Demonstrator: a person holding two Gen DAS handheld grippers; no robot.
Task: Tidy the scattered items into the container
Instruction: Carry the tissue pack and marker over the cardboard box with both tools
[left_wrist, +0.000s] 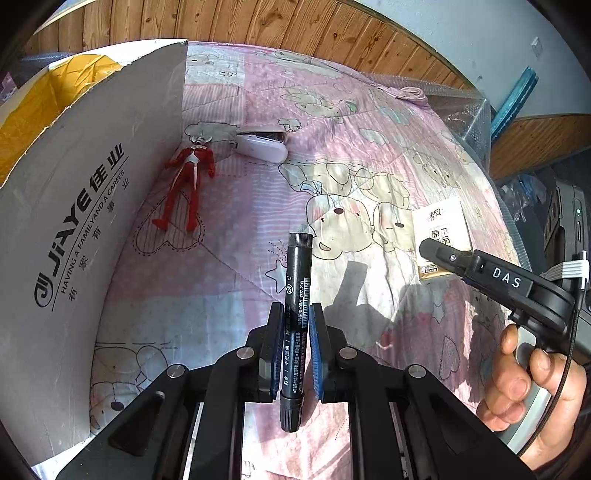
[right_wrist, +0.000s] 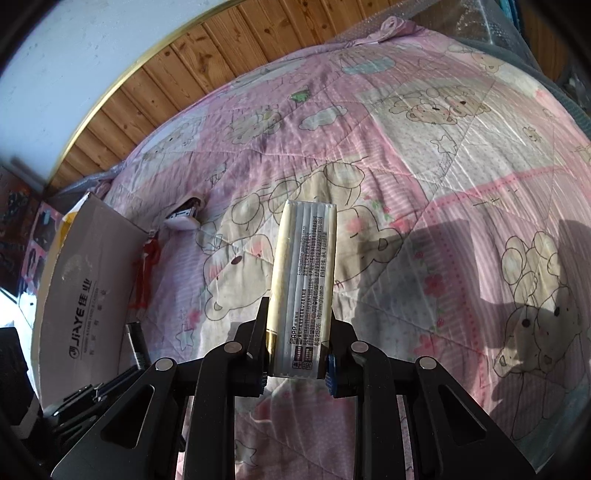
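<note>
My left gripper (left_wrist: 296, 314) is shut on a black marker (left_wrist: 297, 280), which sticks out forward above the quilt. The cardboard box (left_wrist: 74, 206) stands close on the left, its open top showing yellow lining. A red toy figure (left_wrist: 188, 177) lies by the box wall, with a white stapler (left_wrist: 262, 147) just beyond it. In the right wrist view my right gripper (right_wrist: 297, 314) is shut on a pale tissue pack (right_wrist: 305, 280), held above the quilt. From the left wrist view that tissue pack (left_wrist: 441, 225) shows at the right, behind the right gripper's finger.
A pink cartoon quilt (right_wrist: 424, 155) covers the bed. Wooden panelling (left_wrist: 258, 26) runs behind it. A hand (left_wrist: 528, 384) holds the right gripper's handle at the lower right. Bubble wrap lies along the bed's far right edge (left_wrist: 469, 114).
</note>
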